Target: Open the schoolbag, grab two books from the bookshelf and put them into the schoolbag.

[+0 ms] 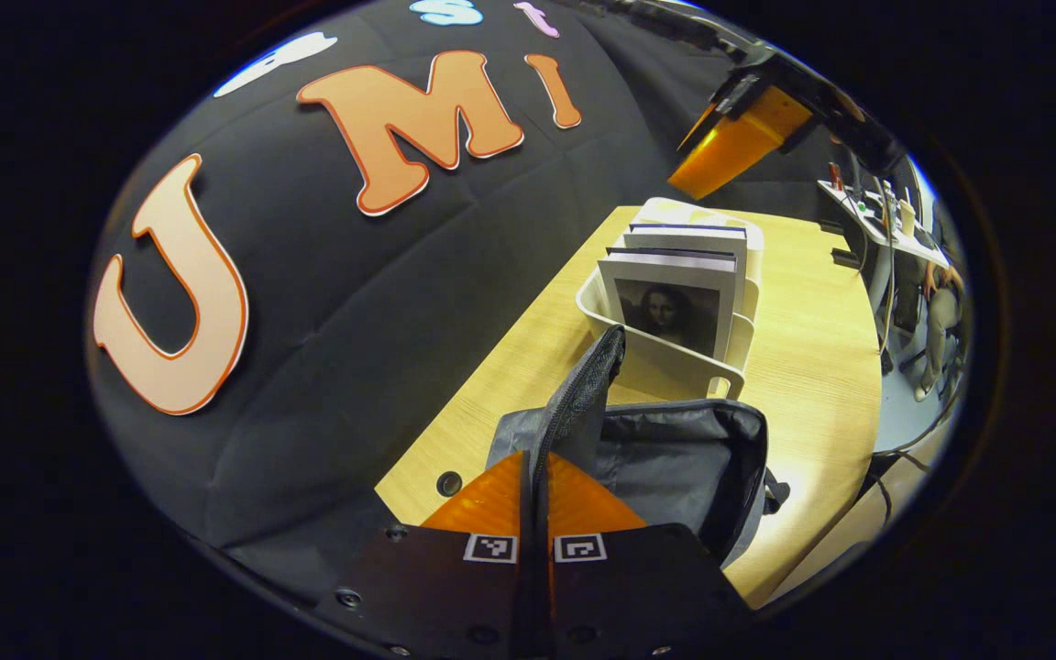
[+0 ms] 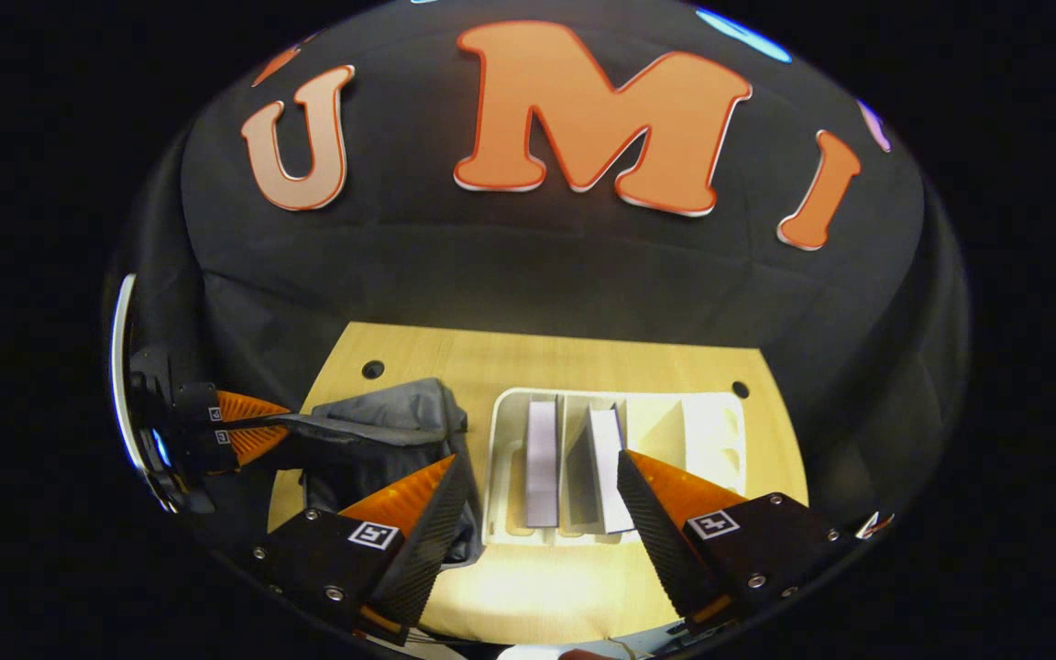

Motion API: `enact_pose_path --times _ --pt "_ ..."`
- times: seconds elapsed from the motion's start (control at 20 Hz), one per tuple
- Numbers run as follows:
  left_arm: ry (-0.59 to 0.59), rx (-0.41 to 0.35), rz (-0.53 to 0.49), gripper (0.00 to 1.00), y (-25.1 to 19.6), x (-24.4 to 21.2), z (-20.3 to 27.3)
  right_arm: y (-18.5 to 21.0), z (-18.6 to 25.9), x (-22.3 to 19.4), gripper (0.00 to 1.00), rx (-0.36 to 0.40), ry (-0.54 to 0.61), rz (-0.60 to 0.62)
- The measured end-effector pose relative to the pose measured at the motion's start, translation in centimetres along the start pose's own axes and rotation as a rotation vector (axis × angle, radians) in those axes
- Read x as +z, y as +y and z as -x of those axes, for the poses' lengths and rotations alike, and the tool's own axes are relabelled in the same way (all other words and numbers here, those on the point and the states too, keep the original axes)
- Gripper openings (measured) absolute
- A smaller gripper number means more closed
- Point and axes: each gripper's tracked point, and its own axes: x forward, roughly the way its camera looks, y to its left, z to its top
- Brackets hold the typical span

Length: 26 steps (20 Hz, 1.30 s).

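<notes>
Two books (image 2: 542, 463) stand in the bookshelf (image 2: 730, 431).

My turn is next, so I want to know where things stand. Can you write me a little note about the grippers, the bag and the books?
Left gripper: shut on the schoolbag flap, holding it up.
Right gripper: open, above the bookshelf, empty.
Schoolbag: open on the table, next to the bookshelf.
Two books: upright in the bookshelf.
Done: bag opened.
Left: grab both books and put them in.
</notes>
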Motion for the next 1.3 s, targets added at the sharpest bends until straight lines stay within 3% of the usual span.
enact_pose_path --times 0.25,0.4,0.8,1.1,1.15,1.2,1.3 --pt "-0.001 0.005 -0.002 0.01 0.5 -0.3 -0.5 0.3 -5.4 -0.8 0.99 0.03 0.232 -0.032" --pt "0.006 0.001 0.013 0.01 0.6 -0.7 -0.8 -0.4 -7.8 -2.2 0.99 -0.017 0.336 -0.003" --pt "0.022 0.0 0.029 0.01 0.9 -1.3 -1.4 -0.3 -12.7 -4.7 0.97 -0.046 0.454 0.008" --pt "0.03 -0.007 0.025 0.01 0.9 -1.2 -1.4 -0.5 -15.2 -6.9 0.77 -0.044 0.503 -0.034" --pt "0.03 -0.007 0.026 0.01 1.0 -1.3 -1.6 -0.3 -15.2 -7.1 0.7 -0.048 0.501 -0.047" --pt "0.031 -0.008 0.028 0.01 1.0 -1.3 -1.6 -0.1 -15.0 -6.6 0.41 -0.05 0.487 -0.055" --pt "0.032 -0.01 0.032 0.01 1.0 -1.5 -1.6 0.0 -14.7 -6.9 0.4 -0.047 0.484 -0.06"
